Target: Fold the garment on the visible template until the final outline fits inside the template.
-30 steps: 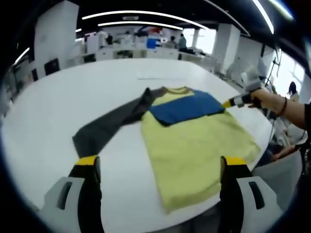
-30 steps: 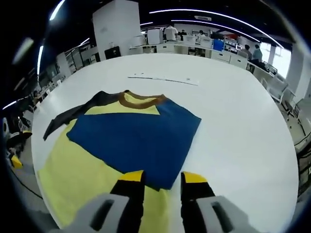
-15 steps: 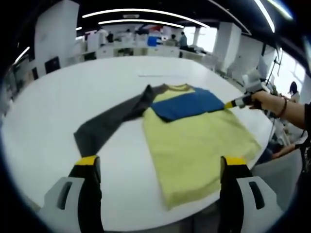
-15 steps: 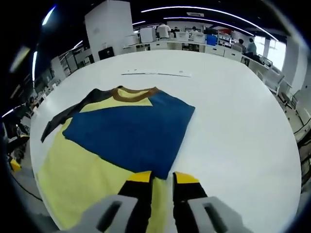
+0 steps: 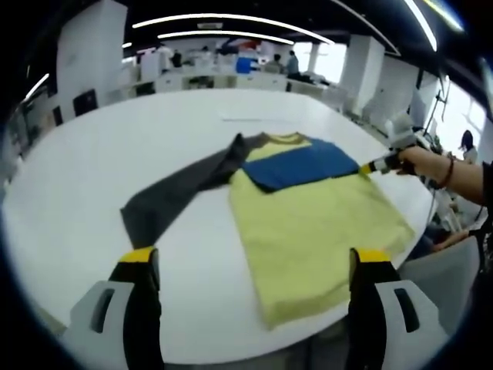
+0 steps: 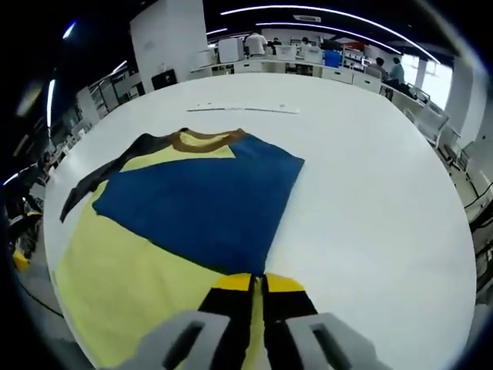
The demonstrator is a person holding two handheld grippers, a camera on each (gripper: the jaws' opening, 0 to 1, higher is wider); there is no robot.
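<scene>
Pinching together at the bottom of the right gripper view, the right gripper [image 6: 257, 284] had its yellow-tipped jaws nearly touching over the near corner of the blue sleeve [image 6: 196, 210], and the fabric edge seemed to run between them, though the tips hid the actual contact. In the left gripper view that same tool showed at the right side, held by a person's hand [image 5: 420, 160] with a band at the wrist, its tip at the corner of the blue sleeve [image 5: 302, 164]. The left gripper [image 5: 254, 266] stood with its jaws spread wide apart and nothing between them, above the near part of the white table [image 5: 92, 154], short of the garment.

The garment [image 5: 308, 227] lay flat on the table, a pale yellow shirt with a brown collar [image 6: 202, 139] at its far end. Its blue sleeve was folded across the chest, covering the upper part of the yellow body. The dark grey sleeve [image 5: 181, 193] was stretched out flat to the side, away from the body, reaching toward the left gripper's side of the table. A thin marked line [image 6: 243, 109] ran across the tabletop beyond the collar, well apart from the shirt. Desks and people stood blurred in the room behind.
</scene>
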